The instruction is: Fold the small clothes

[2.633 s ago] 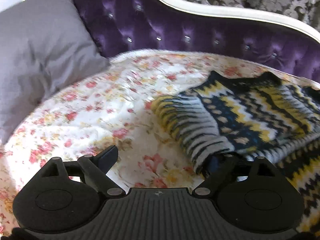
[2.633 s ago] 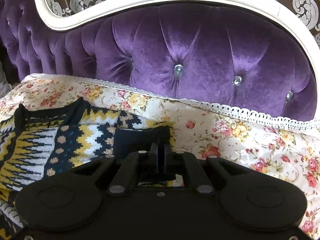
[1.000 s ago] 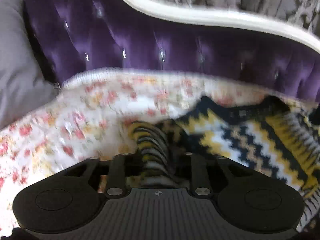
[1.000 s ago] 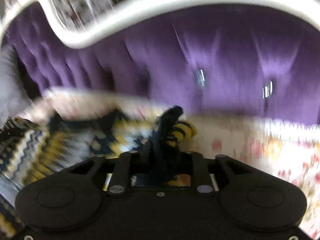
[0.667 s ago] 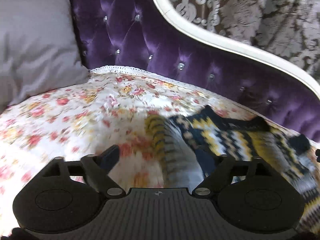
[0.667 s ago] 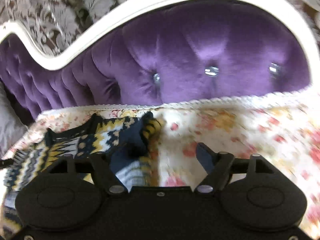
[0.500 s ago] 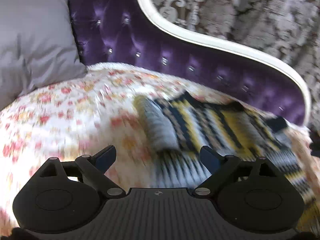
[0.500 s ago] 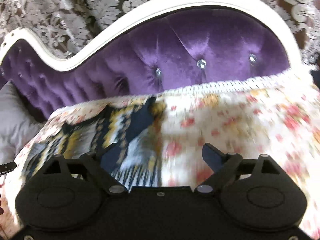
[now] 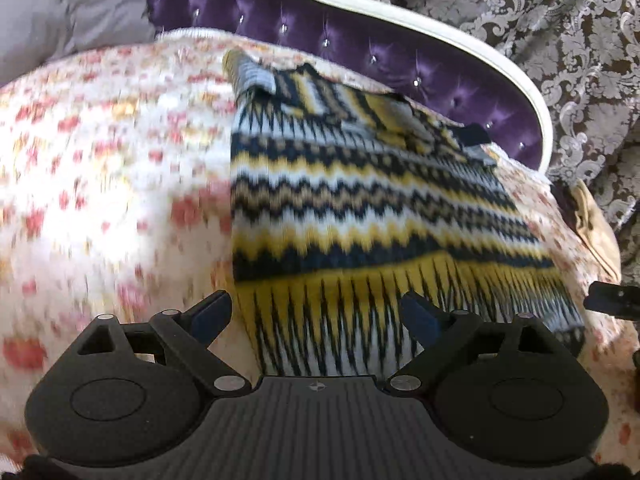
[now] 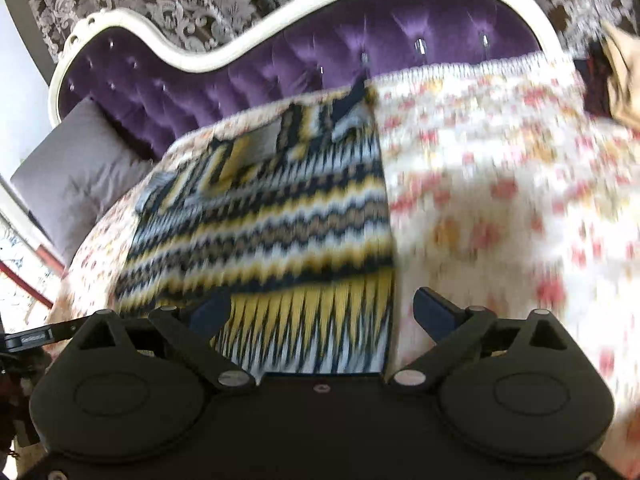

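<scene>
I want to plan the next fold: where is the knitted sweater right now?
The sweater lies flat on the floral bedspread, in both wrist views, collar toward the purple tufted headboard, hem just ahead of both open tools.

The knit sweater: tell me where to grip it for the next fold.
Probably the near hem of the sweater, one corner per gripper, from the near side. It lies flat on the floral bedspread; left gripper and right gripper are open above that edge.

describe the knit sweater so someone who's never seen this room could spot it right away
Find the purple tufted sofa back with its white curved frame; below it spreads a floral cover. On that cover lies the sweater, sleeves folded in. It is the only knit there, banded in yellow, navy and white zigzags, unlike the plain grey pillow at the far left.
</scene>
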The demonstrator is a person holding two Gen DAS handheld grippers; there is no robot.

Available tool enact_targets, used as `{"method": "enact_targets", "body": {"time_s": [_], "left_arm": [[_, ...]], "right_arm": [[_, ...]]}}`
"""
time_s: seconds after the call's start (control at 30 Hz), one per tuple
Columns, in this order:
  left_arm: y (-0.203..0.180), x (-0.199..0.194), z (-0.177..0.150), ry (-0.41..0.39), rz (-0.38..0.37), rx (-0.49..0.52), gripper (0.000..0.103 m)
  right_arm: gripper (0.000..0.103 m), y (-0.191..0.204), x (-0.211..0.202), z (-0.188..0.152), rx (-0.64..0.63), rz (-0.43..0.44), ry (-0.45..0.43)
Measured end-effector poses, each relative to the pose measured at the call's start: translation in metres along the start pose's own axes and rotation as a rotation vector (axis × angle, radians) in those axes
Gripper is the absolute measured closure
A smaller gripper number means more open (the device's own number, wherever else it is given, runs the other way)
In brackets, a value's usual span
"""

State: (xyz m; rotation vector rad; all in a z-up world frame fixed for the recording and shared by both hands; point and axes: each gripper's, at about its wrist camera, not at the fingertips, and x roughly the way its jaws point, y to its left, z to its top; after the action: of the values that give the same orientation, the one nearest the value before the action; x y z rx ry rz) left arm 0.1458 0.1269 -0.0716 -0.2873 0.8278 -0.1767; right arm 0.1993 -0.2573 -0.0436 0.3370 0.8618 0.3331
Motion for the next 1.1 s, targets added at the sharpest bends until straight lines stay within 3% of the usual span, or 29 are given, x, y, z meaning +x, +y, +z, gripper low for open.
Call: {"method": "enact_targets", "body": {"time_s": [0.37,0.47,0.5,0.53,0.57,0.63,0.83,0.97,1.1], "left_arm": [[0.006,-0.009,-0.029,0.012,0.018,-0.022,0.011],[0.009,-0.007,-0.029,0.017,0.019,-0.033,0.011],[0.010,-0.005,-0.029,0.021,0.016,-0.036,0.011],[0.010,-0.004,-0.029,0.028,0.011,-0.038,0.011],[0.010,-0.002,-0.030,0.036,0.006,-0.040,0.011],[0.010,0.001,-0.032,0.060,-0.009,-0.045,0.011],[0.000,0.020,-0.046,0.169,-0.050,-0.042,0.011],[-0.007,0.031,-0.048,0.194,-0.057,-0.027,0.005],[-0.010,0.043,-0.045,0.183,-0.064,-0.025,0.007]], "right_arm": [[0.009,0.018,0.011,-0.024,-0.069,-0.024,0.155],[0.034,0.021,0.015,-0.025,-0.098,-0.027,0.186],[0.052,0.022,0.015,-0.024,-0.096,-0.027,0.191],[0.079,0.020,0.016,-0.022,-0.081,-0.020,0.199],[0.085,0.018,0.016,-0.021,-0.063,-0.005,0.200],[0.085,0.016,0.013,-0.019,-0.043,0.041,0.188],[0.084,0.017,0.008,-0.020,-0.044,0.050,0.173],[0.084,0.013,0.010,-0.022,-0.023,0.051,0.176],[0.084,0.012,0.008,-0.021,-0.012,0.065,0.173]]}}
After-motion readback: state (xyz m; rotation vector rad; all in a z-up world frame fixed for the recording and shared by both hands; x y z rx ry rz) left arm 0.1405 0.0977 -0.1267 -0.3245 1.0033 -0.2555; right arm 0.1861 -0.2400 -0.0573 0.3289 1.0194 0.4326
